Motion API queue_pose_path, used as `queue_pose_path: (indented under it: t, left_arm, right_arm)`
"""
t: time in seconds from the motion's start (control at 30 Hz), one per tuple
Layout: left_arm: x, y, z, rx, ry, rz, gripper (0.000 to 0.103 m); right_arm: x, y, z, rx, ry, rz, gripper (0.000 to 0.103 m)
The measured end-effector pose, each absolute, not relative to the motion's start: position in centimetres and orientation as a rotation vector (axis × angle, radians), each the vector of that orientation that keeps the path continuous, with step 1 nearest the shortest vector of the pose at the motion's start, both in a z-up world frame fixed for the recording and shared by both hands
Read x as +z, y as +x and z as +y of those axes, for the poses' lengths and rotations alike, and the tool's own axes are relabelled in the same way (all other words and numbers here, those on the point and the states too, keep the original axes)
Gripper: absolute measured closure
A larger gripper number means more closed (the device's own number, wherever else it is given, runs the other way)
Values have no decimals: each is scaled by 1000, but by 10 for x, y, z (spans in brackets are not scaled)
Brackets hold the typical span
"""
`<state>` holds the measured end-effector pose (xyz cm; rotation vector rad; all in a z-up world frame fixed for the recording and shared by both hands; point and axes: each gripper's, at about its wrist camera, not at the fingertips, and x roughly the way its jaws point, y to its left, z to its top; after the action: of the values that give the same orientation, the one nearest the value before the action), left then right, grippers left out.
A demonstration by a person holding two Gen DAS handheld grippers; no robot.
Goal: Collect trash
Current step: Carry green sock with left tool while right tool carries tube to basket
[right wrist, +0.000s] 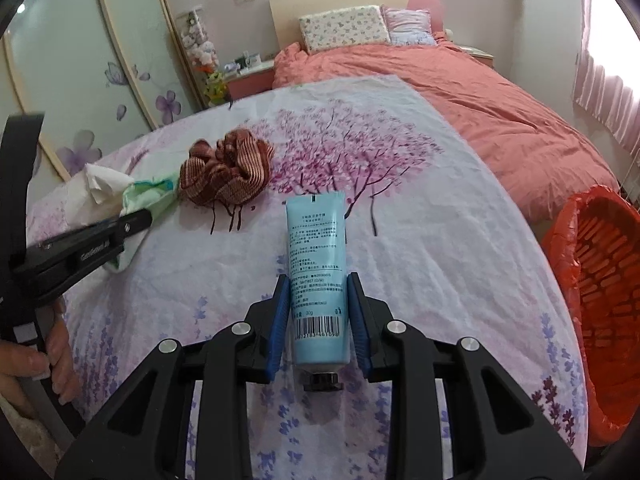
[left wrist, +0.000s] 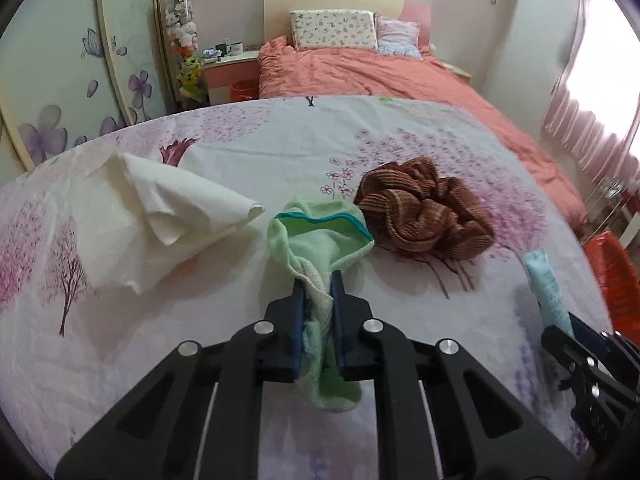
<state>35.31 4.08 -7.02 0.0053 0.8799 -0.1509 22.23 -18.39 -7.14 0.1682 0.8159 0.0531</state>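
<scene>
Container: one orange basket (right wrist: 600, 312) lined with a red bag stands at the counter's (right wrist: 440, 240) right edge; contents not visible. Left gripper (left wrist: 318, 292) is clamped on one green sock (left wrist: 316, 236). Right gripper (right wrist: 318, 304) grips one blue tube (right wrist: 318, 264). One brown cloth (left wrist: 424, 212) and one white tissue (left wrist: 160, 216) lie mid-counter.

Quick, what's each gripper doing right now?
Left gripper: shut on the green sock.
Right gripper: shut on the blue tube.
</scene>
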Motion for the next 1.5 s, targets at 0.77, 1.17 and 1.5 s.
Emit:
queue_pose_path:
  t: [0.77,1.17,1.5]
  left_arm:
    - [29,234,-10,-277,3,706,90]
    - [34,197,-102,-468,22,712,90]
    - [20,187,-193,-655,32,742,90]
  right_arm:
    - [14,118,-231,-27,186,595,74]
    - [7,87,-307,-185,266,577,74]
    - [-11,79,-372,-276,348,579,74]
